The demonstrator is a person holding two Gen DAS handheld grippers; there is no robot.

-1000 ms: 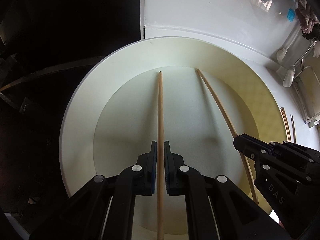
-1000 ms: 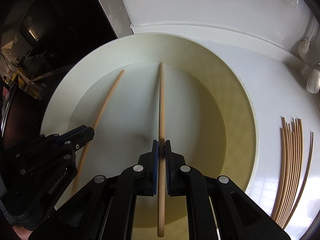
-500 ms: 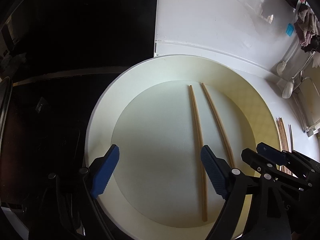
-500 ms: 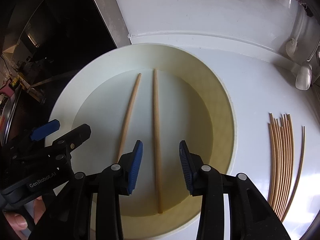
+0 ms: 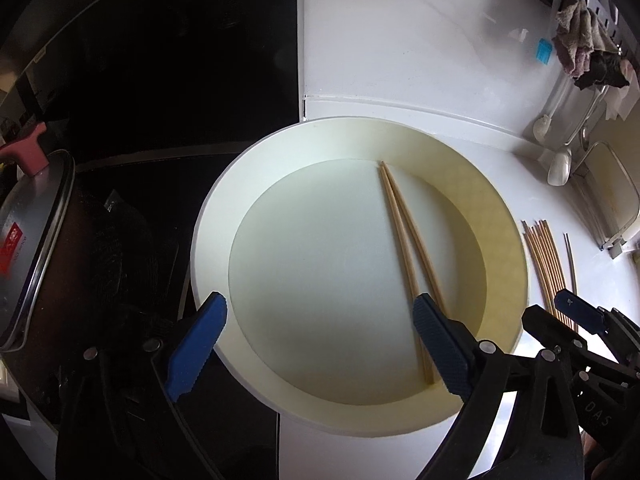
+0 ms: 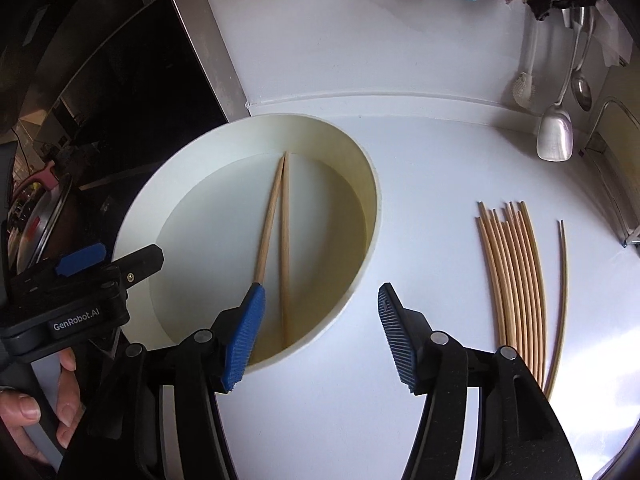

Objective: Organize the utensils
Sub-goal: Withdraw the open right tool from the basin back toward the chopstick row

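Closest in, both tongs hang with jaws spread wide and nothing held: the left gripper (image 5: 320, 340) over the near rim of the white round tray (image 6: 360, 272), the right gripper (image 6: 320, 332) just off its right edge above bare worktop (image 6: 420, 160). Two chopsticks (image 6: 280, 240) lie inside the tray, tips meeting at the far side, long axes running away from the tongs. The loose chopstick bundle (image 6: 516, 280) lies right of the tray, parallel, nearer the right gripper, and nothing blocks it; I'd guess that's next. Farther back, a ladle (image 6: 556, 136) and brush (image 6: 524, 88) hang by the wall.
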